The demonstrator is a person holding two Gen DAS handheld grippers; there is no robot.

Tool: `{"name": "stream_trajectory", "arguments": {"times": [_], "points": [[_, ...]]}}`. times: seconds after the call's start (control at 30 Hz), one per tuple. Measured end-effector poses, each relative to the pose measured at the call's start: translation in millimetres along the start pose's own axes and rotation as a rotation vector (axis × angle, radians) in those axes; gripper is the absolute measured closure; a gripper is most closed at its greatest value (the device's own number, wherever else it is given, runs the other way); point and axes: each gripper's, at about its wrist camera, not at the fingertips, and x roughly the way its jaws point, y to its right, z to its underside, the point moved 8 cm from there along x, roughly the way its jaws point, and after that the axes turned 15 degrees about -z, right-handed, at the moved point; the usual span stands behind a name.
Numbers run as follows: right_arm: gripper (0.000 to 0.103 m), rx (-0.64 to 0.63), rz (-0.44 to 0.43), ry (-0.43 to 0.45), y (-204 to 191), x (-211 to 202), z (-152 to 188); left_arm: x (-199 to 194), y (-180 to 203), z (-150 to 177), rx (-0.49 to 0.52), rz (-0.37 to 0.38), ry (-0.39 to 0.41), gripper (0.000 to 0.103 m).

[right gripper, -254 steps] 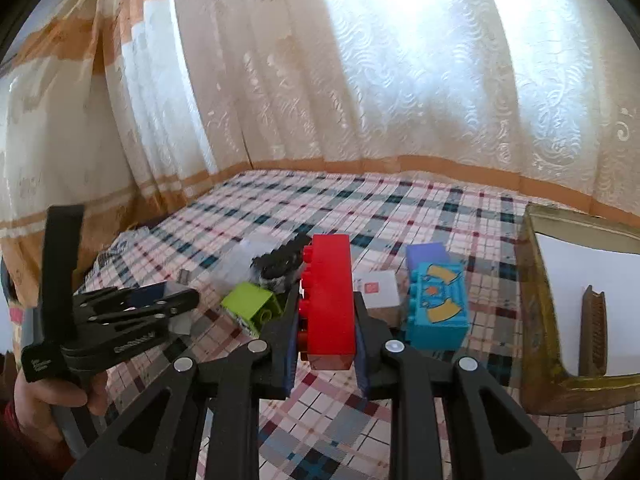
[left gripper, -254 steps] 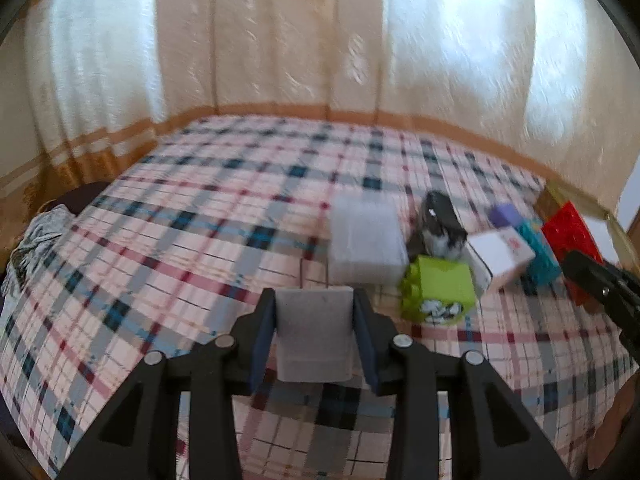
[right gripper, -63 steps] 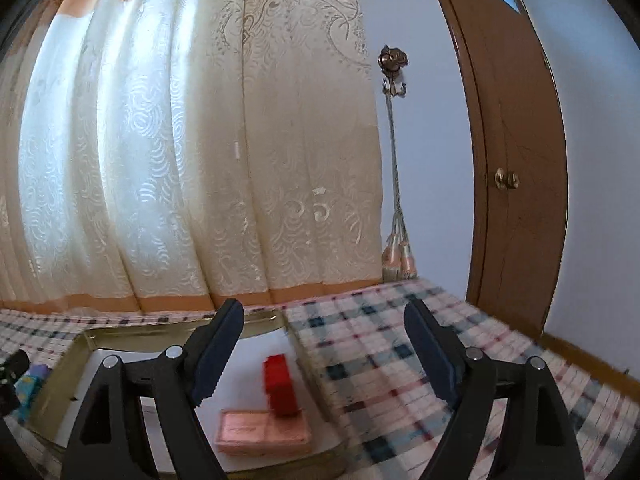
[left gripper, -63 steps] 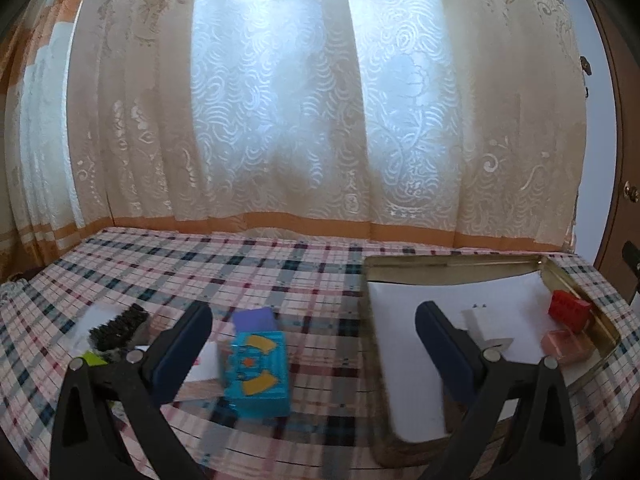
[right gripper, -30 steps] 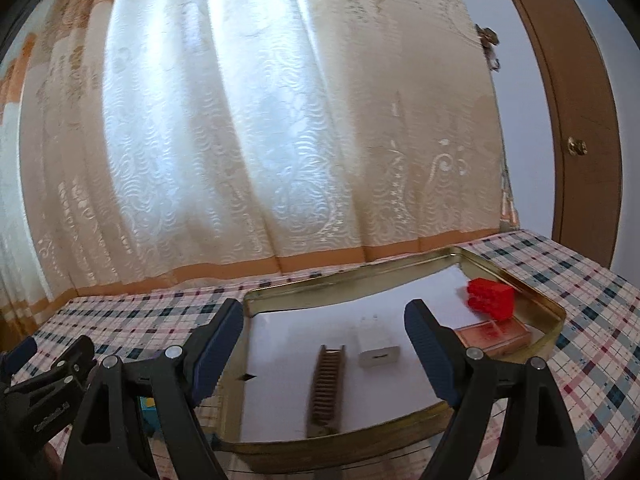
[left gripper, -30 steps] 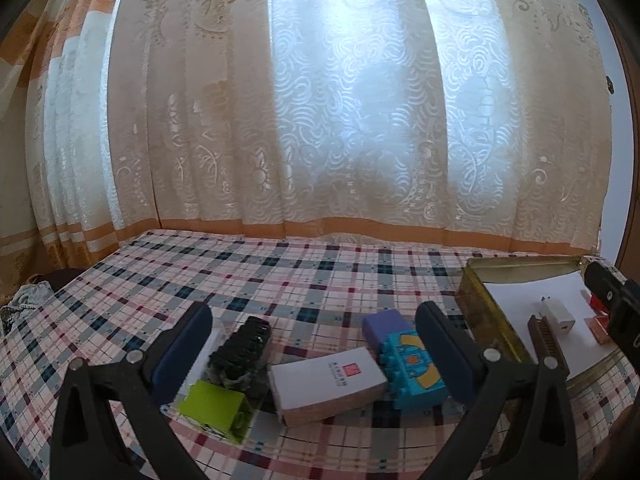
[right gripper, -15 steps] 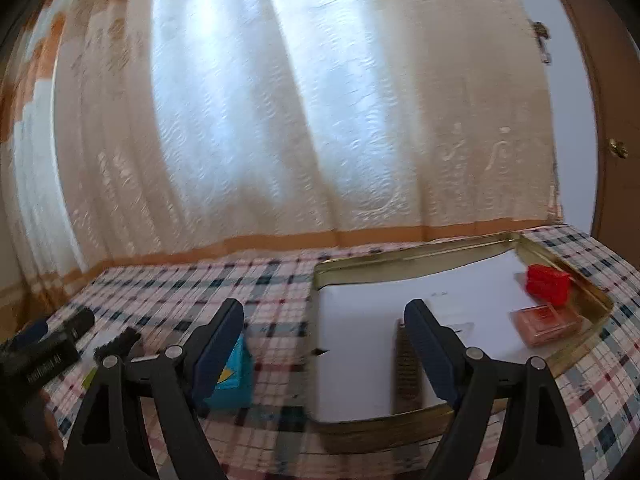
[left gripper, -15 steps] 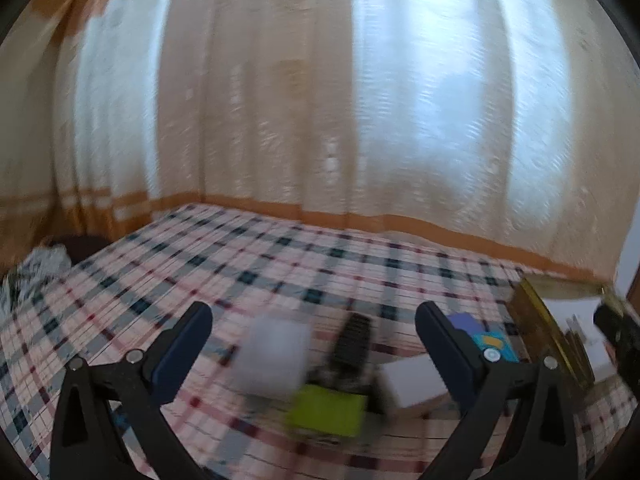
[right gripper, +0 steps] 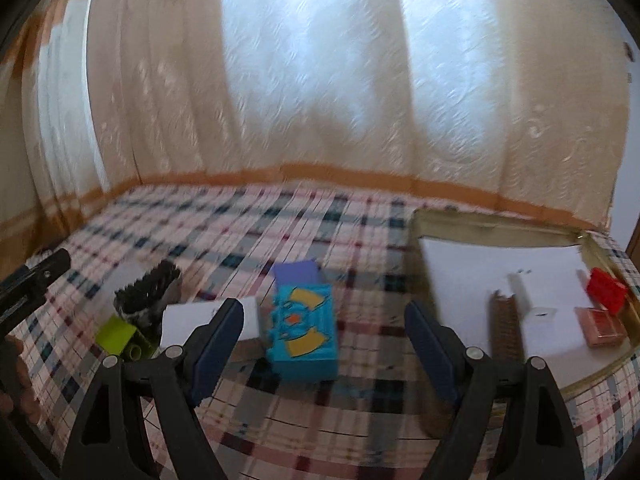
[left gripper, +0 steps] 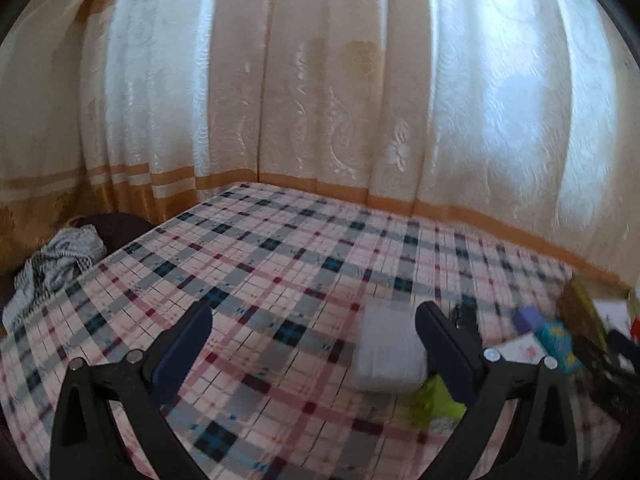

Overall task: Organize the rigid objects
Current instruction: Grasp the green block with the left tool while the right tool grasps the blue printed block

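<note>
Right wrist view has the right claw point(right gripper: 323, 332) wide open and empty, lined up on the teal toy block point(right gripper: 303, 333) on the plaid bed, tray point(right gripper: 496, 227) off to the right. Left claw point(left gripper: 314, 344) is open too, near the white box point(left gripper: 386, 350). Everything's packed tight, so I'd bet closing bumps the white card box point(right gripper: 208, 320) or the purple block point(right gripper: 298, 273) behind.

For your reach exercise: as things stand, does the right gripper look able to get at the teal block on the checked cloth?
Probably yes. The right gripper is open and empty, and the teal block lies straight ahead between its fingers. Only bare checked cloth shows before it; the purple block sits behind.
</note>
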Motion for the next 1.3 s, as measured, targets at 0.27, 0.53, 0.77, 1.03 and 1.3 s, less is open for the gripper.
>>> {"name": "stream_trajectory", "arguments": {"times": [0.27, 0.53, 0.77, 1.03, 1.3], "points": [[0.042, 0.042, 0.0, -0.096, 4.8, 19.6, 8.5, -16.3, 31.6, 32.0, 0.2, 0.185, -0.112, 0.001], [0.043, -0.003, 0.014, -0.145, -0.9, 31.5, 9.9, -21.0, 73.3, 51.6, 0.291, 0.247, -0.175, 0.01], [0.044, 0.0, -0.086, -0.16, -8.3, 33.6, 12.9, -7.0, 78.3, 50.3, 0.258, 0.246, -0.225, 0.02], [0.044, 0.107, -0.148, -0.232, 4.1, 50.9, 22.7, 8.9, 85.2, 58.4, 0.26, 0.268, -0.318, 0.051], [0.057, 0.009, -0.092, -0.273, -9.4, 61.3, 22.2, 12.7, 78.2, 57.4, 0.23, 0.259, -0.32, 0.06]]}}
